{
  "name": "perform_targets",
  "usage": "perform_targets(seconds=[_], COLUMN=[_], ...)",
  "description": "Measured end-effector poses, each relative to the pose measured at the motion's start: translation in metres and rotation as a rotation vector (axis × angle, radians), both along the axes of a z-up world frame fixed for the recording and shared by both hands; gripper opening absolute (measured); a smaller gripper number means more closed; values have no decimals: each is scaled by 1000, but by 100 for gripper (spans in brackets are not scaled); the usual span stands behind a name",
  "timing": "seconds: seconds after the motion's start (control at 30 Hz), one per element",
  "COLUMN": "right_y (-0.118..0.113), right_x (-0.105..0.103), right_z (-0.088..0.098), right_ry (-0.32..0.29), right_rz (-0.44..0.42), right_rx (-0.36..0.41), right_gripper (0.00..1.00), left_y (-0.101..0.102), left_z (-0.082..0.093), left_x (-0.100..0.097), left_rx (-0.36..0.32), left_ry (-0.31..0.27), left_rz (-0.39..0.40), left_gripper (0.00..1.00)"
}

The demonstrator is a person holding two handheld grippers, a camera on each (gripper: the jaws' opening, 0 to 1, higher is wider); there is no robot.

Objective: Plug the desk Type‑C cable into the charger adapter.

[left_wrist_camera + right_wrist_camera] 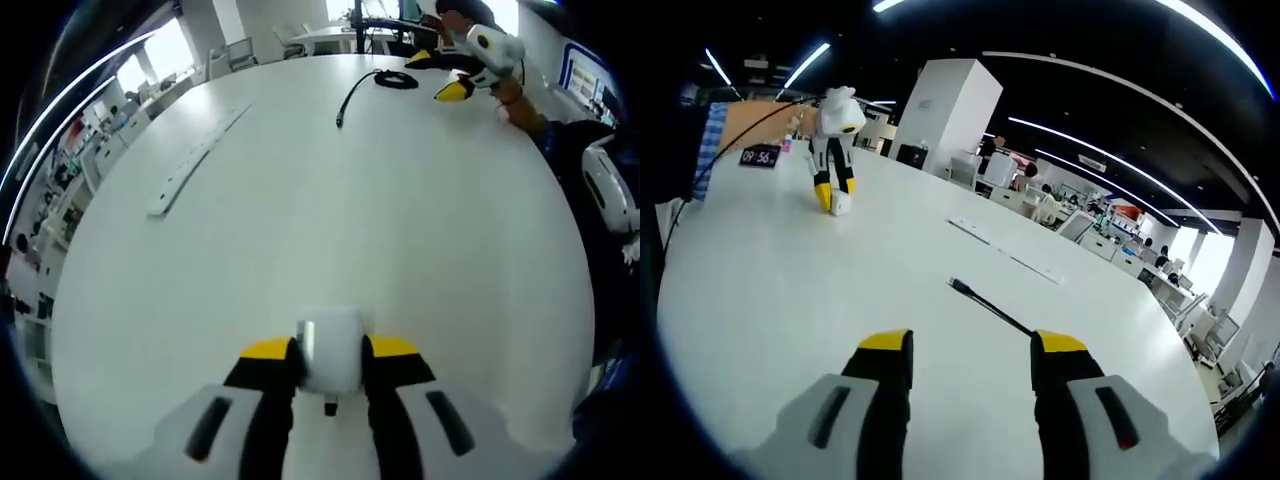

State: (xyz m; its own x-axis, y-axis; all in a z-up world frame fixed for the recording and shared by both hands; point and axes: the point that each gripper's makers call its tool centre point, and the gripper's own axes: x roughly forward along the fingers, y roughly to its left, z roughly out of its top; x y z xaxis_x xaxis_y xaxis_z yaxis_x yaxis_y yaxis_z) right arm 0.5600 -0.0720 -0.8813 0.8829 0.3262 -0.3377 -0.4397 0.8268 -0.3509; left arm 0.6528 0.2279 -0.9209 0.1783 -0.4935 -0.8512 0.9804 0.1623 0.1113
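My left gripper (330, 352) is shut on a white charger adapter (330, 335), held low over the white table (420, 230). A black Type‑C cable (352, 95) lies at the far side, its coil (397, 78) beside my right gripper (440, 75). In the right gripper view my right gripper (972, 350) stands open with nothing between its jaws. The cable's plug end (960, 287) lies just ahead of them, and the cord (1002, 315) runs back toward the right jaw. The left gripper (833, 198) shows far off at the upper left with the adapter (841, 206).
A long white strip (195, 160) lies flat on the table's left part, also seen as the strip (1005, 250) beyond the cable. A person's arm (750, 125) holds the far gripper. Office desks and chairs (1040, 200) stand past the table edge.
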Motion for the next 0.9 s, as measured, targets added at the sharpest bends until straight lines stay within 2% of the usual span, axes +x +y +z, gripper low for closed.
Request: perform_targets(seconds=[0.37, 0.9], right_y=[-5, -9], right_x=[3, 7], right_z=[-3, -11], right_ry=[12, 38], right_rz=[-17, -29], right_rx=[-5, -22], right_gripper=[48, 47], left_y=[-7, -29], left_z=[0, -1], left_x=[-28, -79], left_rx=[-6, 8], left_ry=[-4, 14], left_rz=[-30, -125], left_gripper=[26, 26])
